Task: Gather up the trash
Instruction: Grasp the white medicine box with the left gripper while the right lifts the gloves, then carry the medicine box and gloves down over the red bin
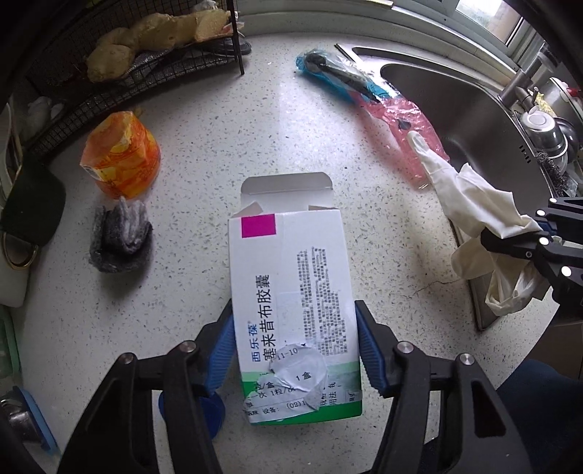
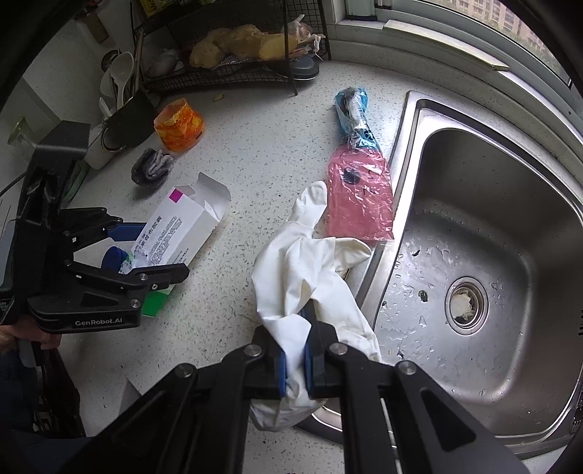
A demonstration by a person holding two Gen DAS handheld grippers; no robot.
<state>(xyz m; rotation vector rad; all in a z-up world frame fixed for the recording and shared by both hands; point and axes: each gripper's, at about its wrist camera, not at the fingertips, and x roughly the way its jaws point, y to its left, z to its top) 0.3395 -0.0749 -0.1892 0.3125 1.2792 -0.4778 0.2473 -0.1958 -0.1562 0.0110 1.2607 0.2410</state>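
Now you're gathering trash in both hands.
Your right gripper (image 2: 296, 359) clamps the white glove (image 2: 302, 262); your left gripper (image 1: 295, 350) brackets the medicine box (image 1: 291, 291), contact unclear — squeeze before lifting.

I'm getting soft, even daylight from the window (image 2: 510, 22) at top right, with faint shadows on the counter (image 1: 291, 127). Glare streaks the sink (image 2: 473, 237), and both fisheye views bend and darken hard at the corners.
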